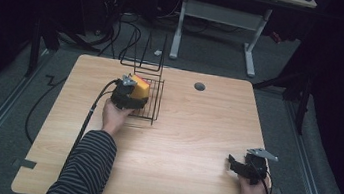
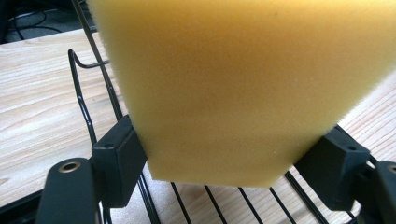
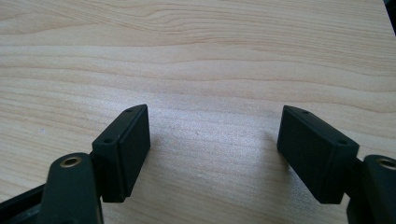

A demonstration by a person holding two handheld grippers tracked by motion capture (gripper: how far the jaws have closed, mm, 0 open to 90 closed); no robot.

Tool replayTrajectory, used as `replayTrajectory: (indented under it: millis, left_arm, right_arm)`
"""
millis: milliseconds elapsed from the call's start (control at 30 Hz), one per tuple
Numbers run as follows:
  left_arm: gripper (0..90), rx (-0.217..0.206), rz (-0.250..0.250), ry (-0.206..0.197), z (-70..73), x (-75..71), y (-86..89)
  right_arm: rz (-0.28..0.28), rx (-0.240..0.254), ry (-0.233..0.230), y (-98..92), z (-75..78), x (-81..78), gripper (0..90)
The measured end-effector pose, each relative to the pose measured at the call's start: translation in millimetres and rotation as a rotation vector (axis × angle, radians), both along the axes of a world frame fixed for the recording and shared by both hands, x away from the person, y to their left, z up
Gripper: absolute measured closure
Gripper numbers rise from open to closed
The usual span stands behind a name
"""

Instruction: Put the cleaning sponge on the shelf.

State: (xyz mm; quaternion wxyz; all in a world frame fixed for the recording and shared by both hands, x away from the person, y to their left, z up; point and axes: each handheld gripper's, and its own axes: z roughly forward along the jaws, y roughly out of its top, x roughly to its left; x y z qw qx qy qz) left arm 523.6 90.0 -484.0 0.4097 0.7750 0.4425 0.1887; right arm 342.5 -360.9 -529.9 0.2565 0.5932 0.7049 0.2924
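A yellow sponge (image 1: pixel 140 89) with a red layer on its far side is held over the black wire rack (image 1: pixel 148 105) left of the table's middle. My left gripper (image 1: pixel 125 96) is shut on it. In the left gripper view the sponge (image 2: pixel 233 84) is squeezed between both pads, with the rack's wires (image 2: pixel 84 98) beneath and to the left. My right gripper (image 1: pixel 235 165) rests low near the table's front right corner, open. In the right gripper view its gripper (image 3: pixel 215 154) has nothing between the jaws, just bare wood.
The wooden table (image 1: pixel 194 140) has a round grey cable hole (image 1: pixel 199 86) at the back. The rack's tall wire loops (image 1: pixel 145 53) rise at the table's far edge. Beyond the table are a white desk frame (image 1: pixel 220 17) and cables on the floor.
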Motion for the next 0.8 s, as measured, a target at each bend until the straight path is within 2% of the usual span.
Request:
replayTrajectory:
  millis: [500,633,800]
  left_arm:
    - [21.4,0.004,-0.006,0.007,-1.4,0.2,0.2]
    - [18.2,-0.004,-0.004,0.032,-3.5,2.2,2.6]
    - [14.6,-0.008,-0.012,0.045,-4.3,1.6,2.3]
  right_arm:
    - [0.002,-0.002,-0.002,-0.1,-0.1,0.0,25.8]
    - [0.003,-0.002,-0.002,-0.1,-0.1,0.0,25.7]
    - [0.003,-0.002,-0.002,-0.1,-0.1,-0.1,25.7]
